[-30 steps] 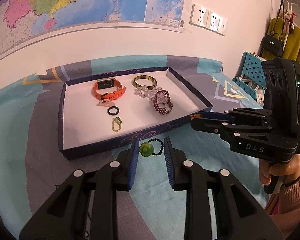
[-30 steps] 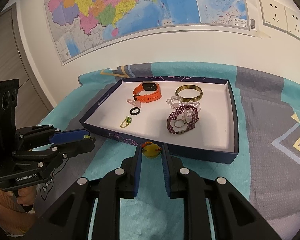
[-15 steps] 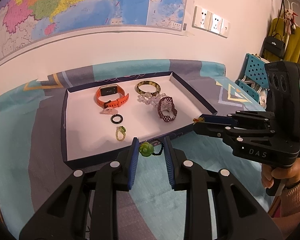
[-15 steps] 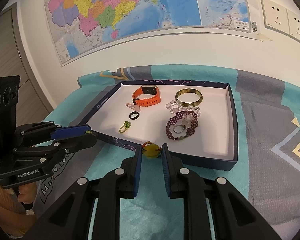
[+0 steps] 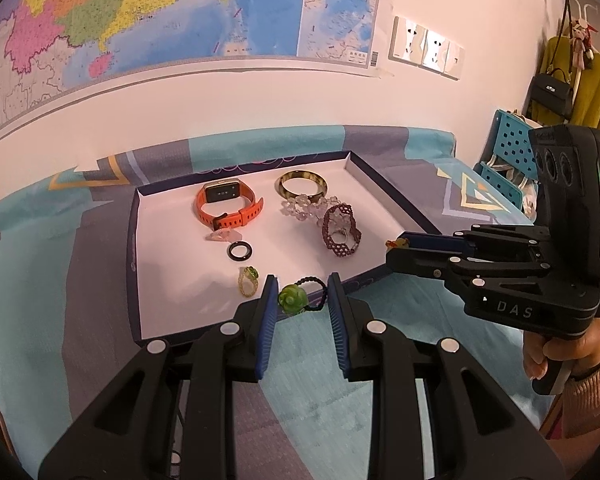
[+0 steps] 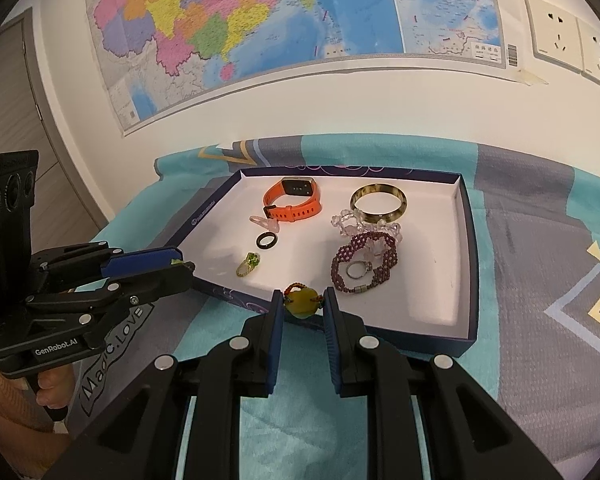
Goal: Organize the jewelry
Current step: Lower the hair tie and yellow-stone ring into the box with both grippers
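Note:
A dark blue tray (image 5: pixel 134 264) with a white floor lies on the patterned cloth; it also shows in the right wrist view (image 6: pixel 470 264). In it lie an orange watch (image 5: pixel 228 204), a brown bangle (image 5: pixel 302 186), a clear bead bracelet (image 5: pixel 304 208), a maroon bead bracelet (image 5: pixel 340 230), a black ring (image 5: pixel 240 251) and a green-stone ring (image 5: pixel 249 279). My left gripper (image 5: pixel 302 302) is shut on a green rose ring with a black band (image 5: pixel 294 299) over the tray's near edge. My right gripper (image 6: pixel 302 306) is shut on a yellow bead charm (image 6: pixel 302 306) over the near rim.
The right gripper's body (image 5: pixel 540 264) hangs at the right of the left wrist view, the left gripper's body (image 6: pixel 80 288) at the left of the right wrist view. A wall map (image 6: pixel 280 20) and sockets (image 5: pixel 426 50) are behind. A blue pegboard chair (image 5: pixel 508 152) stands at the far right.
Both grippers have moved forward with their pieces, from in front of the tray to its near edge. The jewelry in the tray has not moved.

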`<state>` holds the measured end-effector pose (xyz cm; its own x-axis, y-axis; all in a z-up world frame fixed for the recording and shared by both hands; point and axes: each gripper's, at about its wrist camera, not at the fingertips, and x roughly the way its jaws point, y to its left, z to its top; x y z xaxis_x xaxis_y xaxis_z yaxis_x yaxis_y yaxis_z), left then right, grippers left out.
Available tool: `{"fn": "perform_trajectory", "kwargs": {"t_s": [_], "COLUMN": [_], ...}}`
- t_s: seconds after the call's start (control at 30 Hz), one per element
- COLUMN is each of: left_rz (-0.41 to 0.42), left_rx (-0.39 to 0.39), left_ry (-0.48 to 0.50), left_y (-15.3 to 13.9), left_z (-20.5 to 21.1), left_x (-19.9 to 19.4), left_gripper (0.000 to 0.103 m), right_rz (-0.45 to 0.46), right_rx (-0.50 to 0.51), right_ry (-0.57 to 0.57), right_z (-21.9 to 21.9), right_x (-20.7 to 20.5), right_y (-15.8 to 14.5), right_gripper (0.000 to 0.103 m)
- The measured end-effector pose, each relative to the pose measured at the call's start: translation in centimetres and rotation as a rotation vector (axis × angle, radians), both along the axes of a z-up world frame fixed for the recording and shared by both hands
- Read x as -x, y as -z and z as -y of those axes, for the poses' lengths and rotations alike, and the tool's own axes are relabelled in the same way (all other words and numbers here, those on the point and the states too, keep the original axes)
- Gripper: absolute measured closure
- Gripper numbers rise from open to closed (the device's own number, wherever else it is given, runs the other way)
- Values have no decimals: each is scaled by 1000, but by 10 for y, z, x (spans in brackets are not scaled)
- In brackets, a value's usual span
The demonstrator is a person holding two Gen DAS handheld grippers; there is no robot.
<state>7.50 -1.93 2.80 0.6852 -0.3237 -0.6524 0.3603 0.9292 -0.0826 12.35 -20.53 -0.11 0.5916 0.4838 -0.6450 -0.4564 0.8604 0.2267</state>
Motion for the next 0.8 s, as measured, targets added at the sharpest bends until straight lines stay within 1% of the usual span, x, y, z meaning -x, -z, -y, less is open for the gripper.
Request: {"fn": "perform_trajectory", "kwargs": {"t_s": [0.8], "left_rz": [-1], "left_rx": [-5], "left_ry": [-15], "left_y": [-3], "left_z": [-1], "left_x": [-18], "left_gripper": [77], "right_rz": [-1], "right_rx": [-3], "right_ry": [-6], "right_z": [-6], "right_x": [-18], "right_y": [-3], "right_gripper": [85]}}
